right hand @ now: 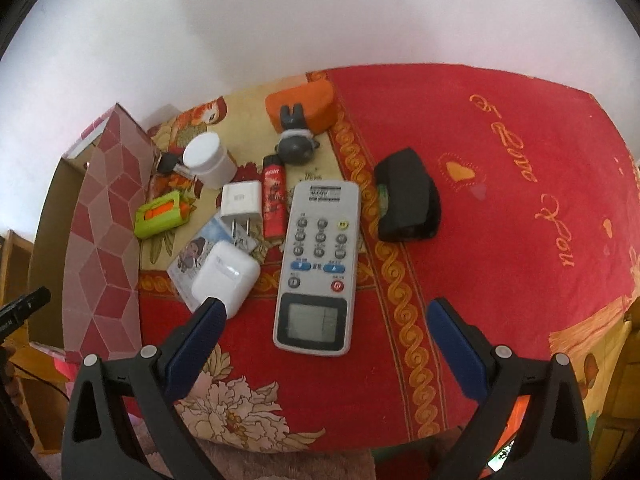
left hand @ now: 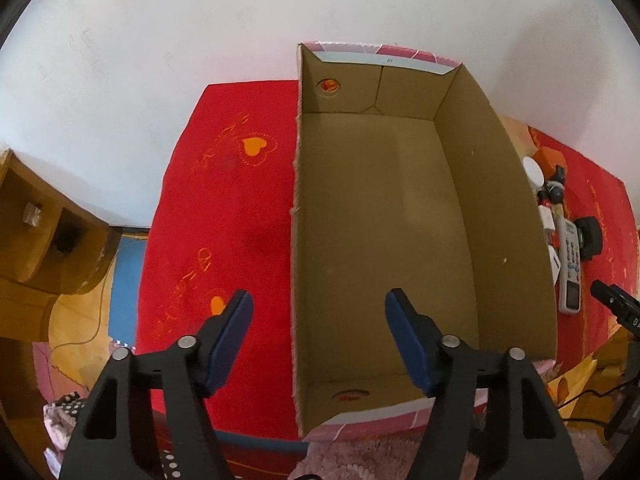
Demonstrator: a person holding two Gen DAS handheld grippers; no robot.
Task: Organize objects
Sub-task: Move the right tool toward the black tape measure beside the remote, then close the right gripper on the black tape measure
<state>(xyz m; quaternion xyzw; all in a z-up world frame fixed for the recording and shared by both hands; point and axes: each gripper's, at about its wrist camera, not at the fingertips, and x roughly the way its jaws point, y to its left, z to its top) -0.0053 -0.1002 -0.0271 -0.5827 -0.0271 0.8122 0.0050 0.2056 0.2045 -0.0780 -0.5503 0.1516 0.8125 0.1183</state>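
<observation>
An empty cardboard box (left hand: 384,216) stands open on the red blanket (left hand: 224,216). My left gripper (left hand: 320,302) is open and straddles the box's left wall, one finger outside and one inside, neither pad touching it. In the right wrist view the box's pink patterned side (right hand: 108,232) is at the left. Beside it lie a grey remote (right hand: 320,264), a white earbud case (right hand: 226,280), a white charger plug (right hand: 242,202), a red lighter (right hand: 274,200), a green and orange item (right hand: 160,216), a white jar (right hand: 208,160) and a black case (right hand: 408,200). My right gripper (right hand: 326,306) is open just above the remote's near end.
An orange box (right hand: 304,100) and a grey toy figure (right hand: 296,140) sit at the far edge by the white wall. A card (right hand: 192,260) lies under the earbud case. A wooden shelf (left hand: 40,232) stands to the left, with a blue mat (left hand: 128,280) below.
</observation>
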